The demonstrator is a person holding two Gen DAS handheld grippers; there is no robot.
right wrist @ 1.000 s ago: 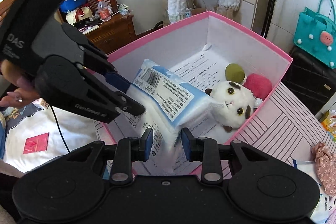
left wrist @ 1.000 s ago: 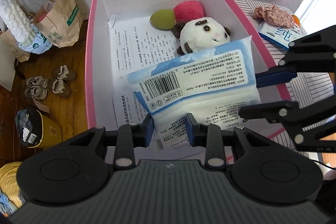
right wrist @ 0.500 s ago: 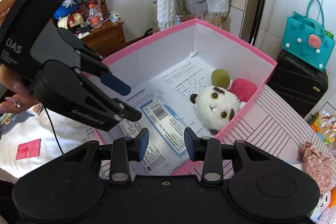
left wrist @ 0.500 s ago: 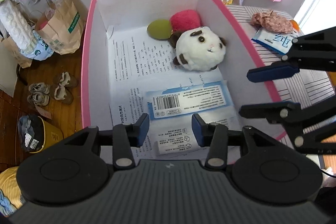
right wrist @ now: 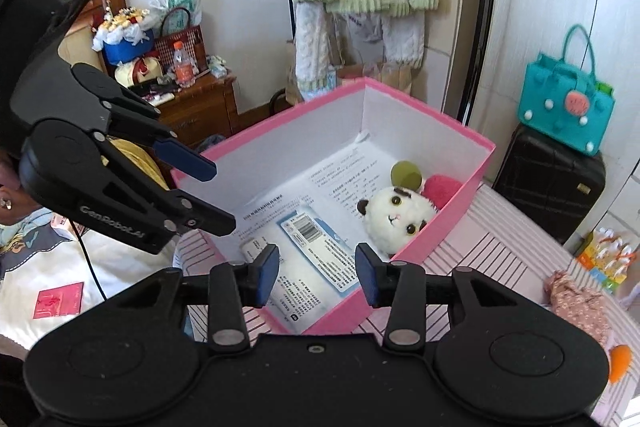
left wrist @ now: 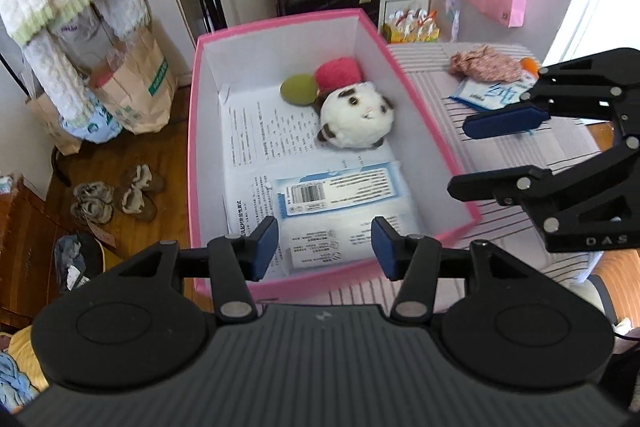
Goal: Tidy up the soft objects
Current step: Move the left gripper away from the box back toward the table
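Down on the paper-lined floor of the pink box (left wrist: pixel 192 155), the blue-and-white soft pack (left wrist: pixel 340 199) now lies flat, barcode up, near the front wall. A second ago both tools were pinching it as it hung over the box; now it is released and neither touches it. The left hand-held gripper (left wrist: pixel 324 247) hovers above the near rim with its blue pads spread wide and nothing between them. The right hand-held gripper (right wrist: pixel 318 269) is likewise spread and empty, pulled back above the near corner, and has risen clear of the box since half a second ago.

Beyond the pack, toward the far end, sit the panda plush (left wrist: pixel 354 121), the pink fuzzy ball (left wrist: pixel 338 75) and the olive-green round piece (left wrist: pixel 298 89), all where they were before. The pack lies apart from the plush, with printed paper showing between them.

This placement therefore looks finished: four soft things are in the box. On the striped surface (left wrist: pixel 440 99) to the right of the box, a crumpled floral cloth (left wrist: pixel 486 65) and a second blue-and-white packet (left wrist: pixel 486 93) remain outside, lying just beside each other. These are probably next. The right tool is nearer to them, so a reach that way seems likely, and plenty of open floor is left in the box to receive them.
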